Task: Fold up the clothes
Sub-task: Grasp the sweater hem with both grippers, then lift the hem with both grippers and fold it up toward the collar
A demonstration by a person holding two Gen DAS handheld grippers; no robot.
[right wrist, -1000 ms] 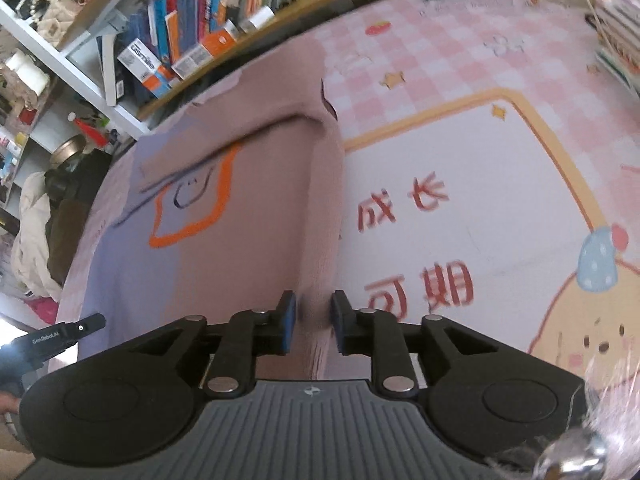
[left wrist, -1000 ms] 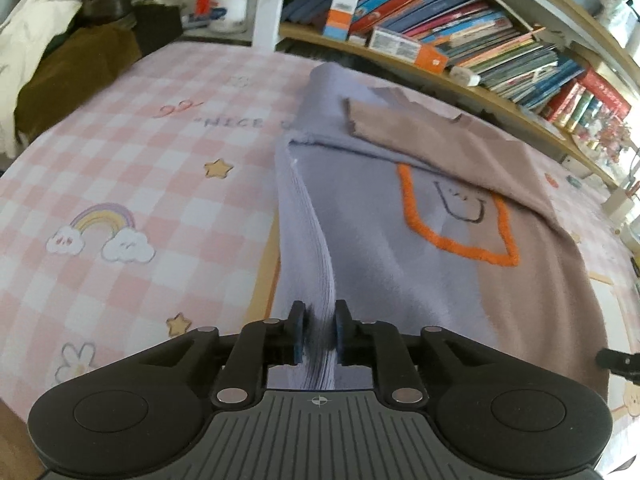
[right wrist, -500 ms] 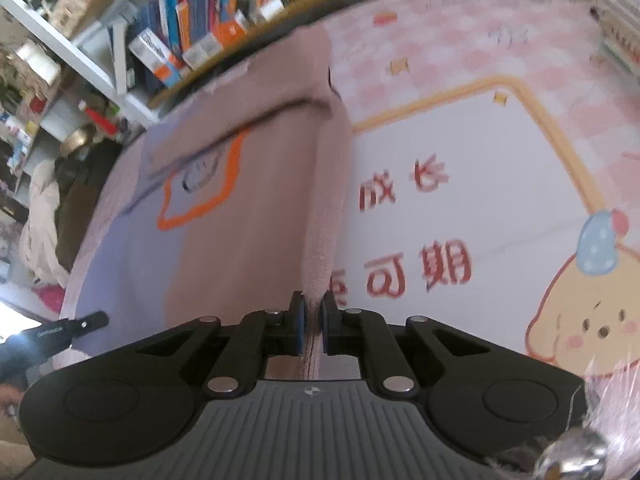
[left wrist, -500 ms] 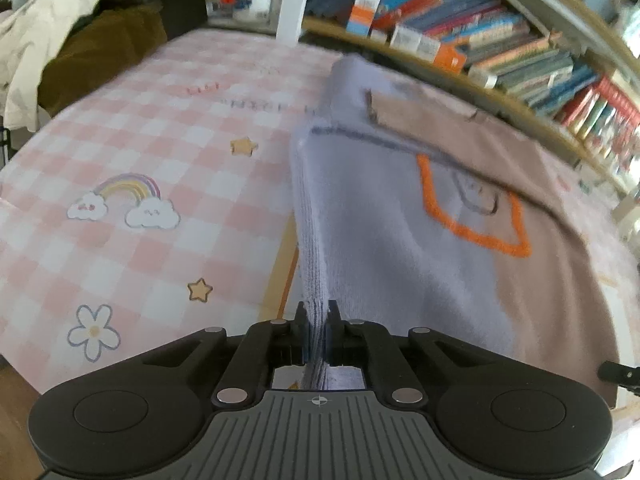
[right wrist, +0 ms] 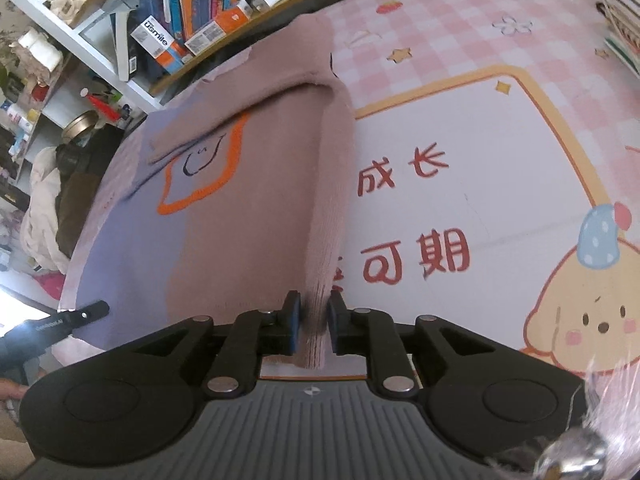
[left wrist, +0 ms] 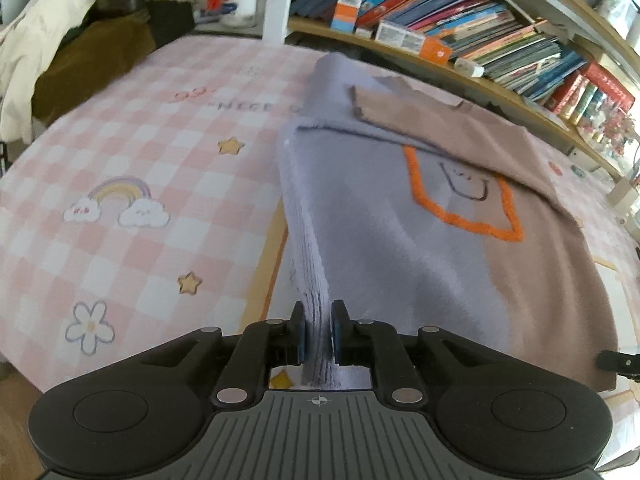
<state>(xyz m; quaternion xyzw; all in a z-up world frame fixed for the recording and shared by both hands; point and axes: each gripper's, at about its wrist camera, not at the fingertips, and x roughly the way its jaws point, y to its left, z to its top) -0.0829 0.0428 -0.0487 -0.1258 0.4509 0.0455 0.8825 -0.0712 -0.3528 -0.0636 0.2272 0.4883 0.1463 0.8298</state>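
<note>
2 tongs are gripping my lilac-and-tan knitted sweater (left wrist: 400, 240): left tongs (left wrist: 319, 330) pinching its lilac edge, right tongs (right wrist: 314, 330) its tan edge.

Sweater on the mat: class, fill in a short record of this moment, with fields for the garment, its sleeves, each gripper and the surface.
garment: sweater, lilac on one half, tan on the other, orange outline motif on the front
sleeves: both folded across the chest
left gripper: jaws shut on the lilac bottom corner, hem lifted
right gripper: jaws shut on the tan bottom corner, hem lifted
surface: pink checked mat with cartoon prints
background: bookshelf
</note>
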